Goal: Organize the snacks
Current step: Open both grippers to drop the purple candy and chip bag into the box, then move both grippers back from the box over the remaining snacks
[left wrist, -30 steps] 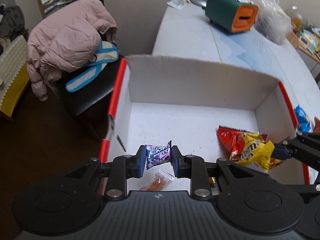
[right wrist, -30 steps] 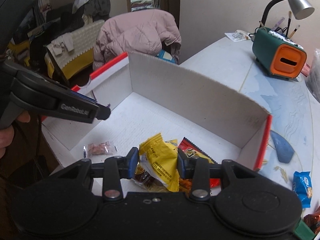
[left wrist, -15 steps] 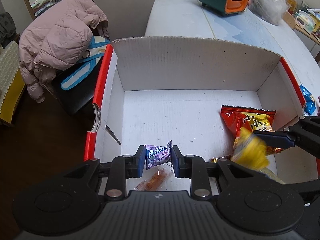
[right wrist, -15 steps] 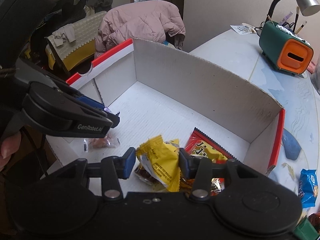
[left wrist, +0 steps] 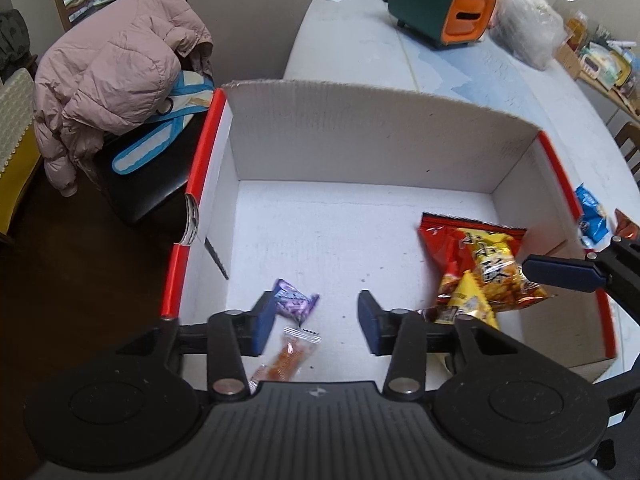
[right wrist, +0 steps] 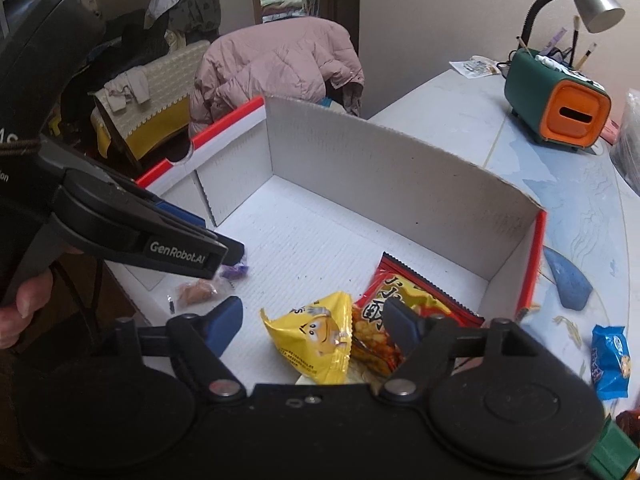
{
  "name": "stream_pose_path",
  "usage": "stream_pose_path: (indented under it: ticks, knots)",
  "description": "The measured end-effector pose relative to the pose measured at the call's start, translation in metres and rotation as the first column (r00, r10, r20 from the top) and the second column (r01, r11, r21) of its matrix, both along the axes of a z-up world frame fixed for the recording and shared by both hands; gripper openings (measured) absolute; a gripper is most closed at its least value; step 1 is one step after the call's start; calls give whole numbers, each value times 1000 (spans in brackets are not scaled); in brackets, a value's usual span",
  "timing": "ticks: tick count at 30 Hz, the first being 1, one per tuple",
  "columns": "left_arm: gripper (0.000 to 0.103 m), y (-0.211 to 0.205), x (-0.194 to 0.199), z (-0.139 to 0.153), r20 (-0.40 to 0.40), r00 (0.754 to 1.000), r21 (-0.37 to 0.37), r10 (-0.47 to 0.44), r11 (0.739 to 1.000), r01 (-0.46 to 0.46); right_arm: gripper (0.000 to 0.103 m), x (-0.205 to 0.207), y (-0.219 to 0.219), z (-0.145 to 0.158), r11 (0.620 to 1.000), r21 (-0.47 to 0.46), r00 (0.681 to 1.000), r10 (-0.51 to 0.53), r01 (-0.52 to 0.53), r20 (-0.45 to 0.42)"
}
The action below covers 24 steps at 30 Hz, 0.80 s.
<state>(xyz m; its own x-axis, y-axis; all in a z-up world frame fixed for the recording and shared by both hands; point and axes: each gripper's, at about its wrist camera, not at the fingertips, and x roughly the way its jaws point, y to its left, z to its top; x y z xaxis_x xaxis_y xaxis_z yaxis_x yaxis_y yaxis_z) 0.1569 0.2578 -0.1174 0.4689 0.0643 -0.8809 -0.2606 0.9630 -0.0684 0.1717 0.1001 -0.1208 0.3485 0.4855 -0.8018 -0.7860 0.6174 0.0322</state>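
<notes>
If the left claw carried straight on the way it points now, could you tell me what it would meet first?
Most likely the bare white floor of the cardboard box, just right of the purple packet; its jaws are opening, pressing nothing. Depth is uncertain.

Right gripper [right wrist: 314,322] jaws opening over the white cardboard box [right wrist: 400,168]; yellow snack bag [right wrist: 316,340] lies loose between them, touching neither pad. Red chip bag [right wrist: 404,300] at its 3 o'clock, overlapping. Left gripper [right wrist: 230,250] at 10 o'clock above a purple candy [right wrist: 234,271].
</notes>
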Motion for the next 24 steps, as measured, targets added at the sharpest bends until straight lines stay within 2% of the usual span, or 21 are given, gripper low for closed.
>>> stream_pose_path:
  ticks: [2, 5, 7, 10, 14, 24]
  knots:
    - [62, -4, -3, 4, 21, 1000, 16, 3, 1000, -3, 80, -2, -5, 4, 1000, 13, 1000, -10, 10, -1]
    - [62, -6, -9, 12, 44, 999, 12, 8, 1000, -9, 82, -5, -12, 11, 999, 31, 1000, -19, 19, 5]
    - [62, -9, -12, 18, 63, 998, 17, 9, 1000, -10, 88, -8, -19, 16, 998, 49, 1000, -26, 26, 11]
    - [62, -16, -19, 28, 96, 995, 31, 1, 1000, -4, 92, -11, -31, 25, 996, 82, 999, -41, 40, 12]
    - [70, -27, -27, 42, 140, 990, 30, -18, 999, 14, 92, -16, -46, 38, 991, 120, 998, -63, 59, 27]
    - [78, -64, -43, 73, 241, 968, 8, -73, 997, 73, 97, -28, -92, 68, 974, 210, 993, -96, 79, 70]
